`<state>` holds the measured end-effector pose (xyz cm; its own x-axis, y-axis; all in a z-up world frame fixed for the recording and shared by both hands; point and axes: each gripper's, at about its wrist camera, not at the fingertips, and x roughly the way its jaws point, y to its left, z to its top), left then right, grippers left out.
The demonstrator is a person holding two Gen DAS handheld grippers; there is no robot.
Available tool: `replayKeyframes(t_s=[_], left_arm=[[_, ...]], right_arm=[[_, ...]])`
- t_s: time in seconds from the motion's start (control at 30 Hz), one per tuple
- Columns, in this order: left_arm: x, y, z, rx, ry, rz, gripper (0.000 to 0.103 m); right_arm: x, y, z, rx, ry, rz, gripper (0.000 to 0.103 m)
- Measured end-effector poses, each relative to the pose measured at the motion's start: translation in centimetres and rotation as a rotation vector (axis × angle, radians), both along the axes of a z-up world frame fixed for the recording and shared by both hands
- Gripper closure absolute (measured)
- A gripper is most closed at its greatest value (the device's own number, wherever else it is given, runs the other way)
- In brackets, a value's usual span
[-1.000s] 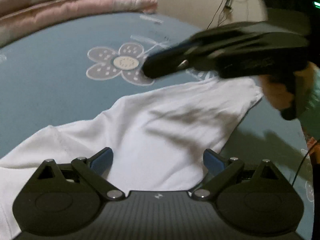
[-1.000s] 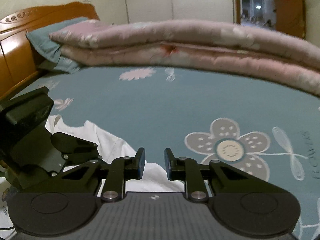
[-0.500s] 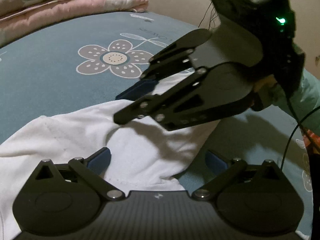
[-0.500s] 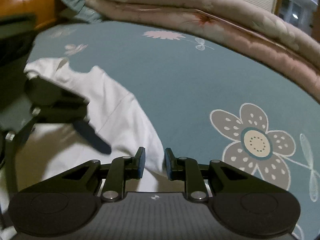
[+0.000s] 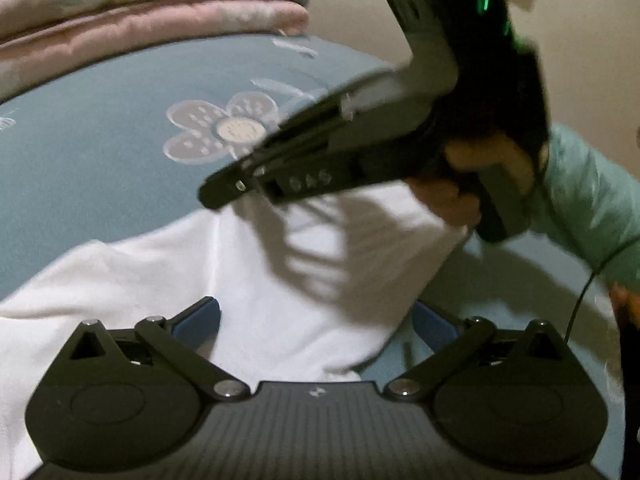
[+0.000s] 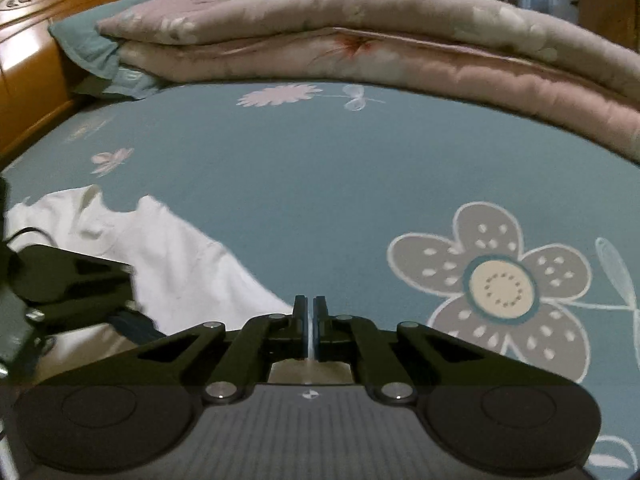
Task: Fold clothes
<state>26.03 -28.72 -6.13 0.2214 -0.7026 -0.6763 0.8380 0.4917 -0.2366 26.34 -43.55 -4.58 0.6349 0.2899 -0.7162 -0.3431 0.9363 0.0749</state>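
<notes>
A white garment (image 5: 160, 272) lies crumpled on the teal bed sheet (image 5: 100, 140). My left gripper (image 5: 316, 320) stands open just above it, the cloth lying loose between its blue pads (image 5: 200, 320). My right gripper (image 5: 224, 194), held by a hand (image 5: 472, 176), reaches in from the right to the garment's far edge. In the right wrist view the right gripper (image 6: 310, 312) is shut, with a thin white strip of cloth pinched between its jaws. The garment (image 6: 168, 248) spreads away to the left there.
A folded pink quilt (image 6: 360, 52) runs along the far side of the bed, beside a teal pillow (image 6: 88, 44) and a wooden headboard (image 6: 32, 60). A grey flower print (image 6: 500, 284) marks the sheet. A green sleeve (image 5: 592, 208) and a black cable (image 5: 580, 300) are on the right.
The right gripper's jaws went from a narrow gap to shut, on the garment's edge. It came down to the cloth's far edge. The left gripper stayed put, open.
</notes>
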Motion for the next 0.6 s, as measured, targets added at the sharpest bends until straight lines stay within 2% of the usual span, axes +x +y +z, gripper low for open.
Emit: replayKeyframes(t_s=[0.07,0.13,0.2,0.3,0.37,0.43,0.47,0.53,0.6], left_arm=[[0.4,0.8,0.9,-0.039,-0.011,0.014,0.001],[1.6,1.1,1.1,-0.064,0.005,0.038,0.001],[3.1,1.1,0.8,-0.091,0.044,0.066,0.001],[5.6,0.8,-0.5,-0.107,0.110,0.104,0.001],[6.9,0.6,-1.3,-0.065,0.118,0.153,0.002],[7.4,0.7,-1.3,-0.057,0.094,0.188,0.001],[7.7,0.7,-1.2,-0.050,0.081,0.209,0.002],[7.9,1.1,-0.8,-0.059,0.079,0.249,0.002],[7.6,1.7,0.1,-0.095,0.087,0.270,0.002]], right_arm=[[-0.2,-0.8,0.6,0.009,-0.052,-0.063,0.096],[-0.9,-2.3,1.6,0.101,-0.052,-0.082,0.095],[-2.3,-3.4,2.6,0.135,-0.067,-0.083,0.093],[-3.7,-4.1,2.4,0.221,-0.002,-0.027,0.091],[-3.8,-4.1,1.2,0.223,0.051,-0.013,0.085],[-3.3,-4.2,-0.7,0.167,0.115,-0.049,0.084],[-3.1,-4.3,-1.3,0.145,0.123,-0.076,0.091],[-3.5,-5.9,-1.4,0.192,0.097,-0.136,0.091],[-4.5,-7.0,-0.6,0.205,0.087,-0.194,0.082]])
